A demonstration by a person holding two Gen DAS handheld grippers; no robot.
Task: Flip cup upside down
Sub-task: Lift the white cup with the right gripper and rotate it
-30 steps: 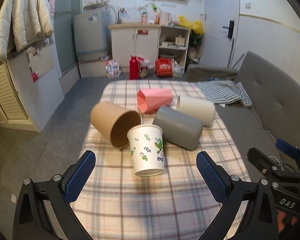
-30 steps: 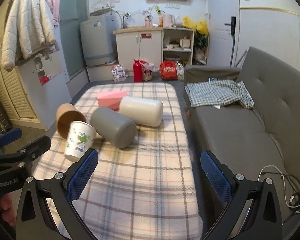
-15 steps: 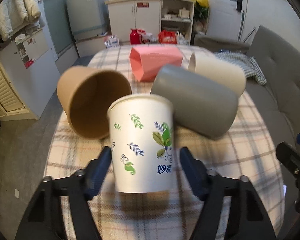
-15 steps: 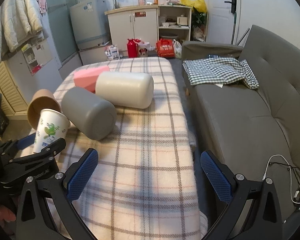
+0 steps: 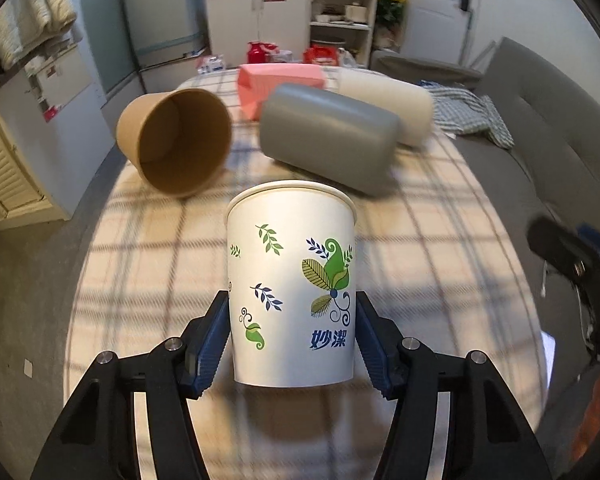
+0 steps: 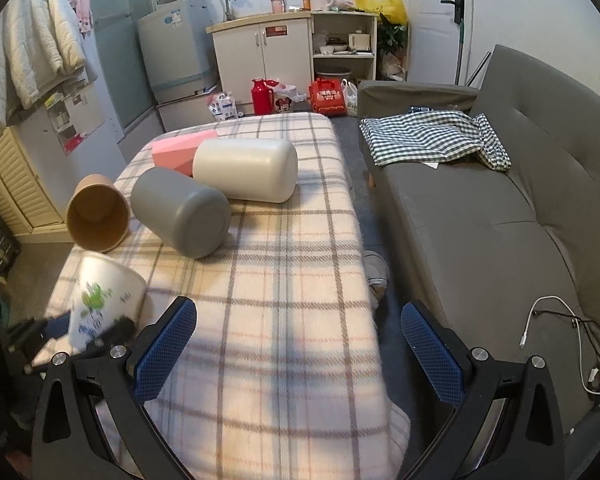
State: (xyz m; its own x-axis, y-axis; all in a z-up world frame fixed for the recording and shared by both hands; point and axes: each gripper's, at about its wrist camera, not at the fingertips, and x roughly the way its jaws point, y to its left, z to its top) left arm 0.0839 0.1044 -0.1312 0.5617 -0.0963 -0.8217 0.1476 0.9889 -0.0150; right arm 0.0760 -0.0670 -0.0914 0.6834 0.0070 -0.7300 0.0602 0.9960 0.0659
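Note:
A white paper cup with a green leaf print (image 5: 291,292) stands between the two blue pads of my left gripper (image 5: 292,344), which is shut on its lower half. It is held above the plaid tablecloth (image 5: 420,280), wider rim up. The right wrist view shows the same cup (image 6: 104,300) at the lower left, tilted and blurred. My right gripper (image 6: 298,350) is open and empty over the cloth's near right part.
Lying on their sides further back are a brown paper cup (image 5: 176,140), a grey cup (image 5: 328,136), a cream cup (image 5: 384,106) and a pink cup (image 5: 280,84). A grey sofa (image 6: 500,200) runs along the table's right side.
My left gripper has moved in around the white cup, shut on it and lifted it nearer the camera. My right gripper has stayed open and drifted forward over the table.

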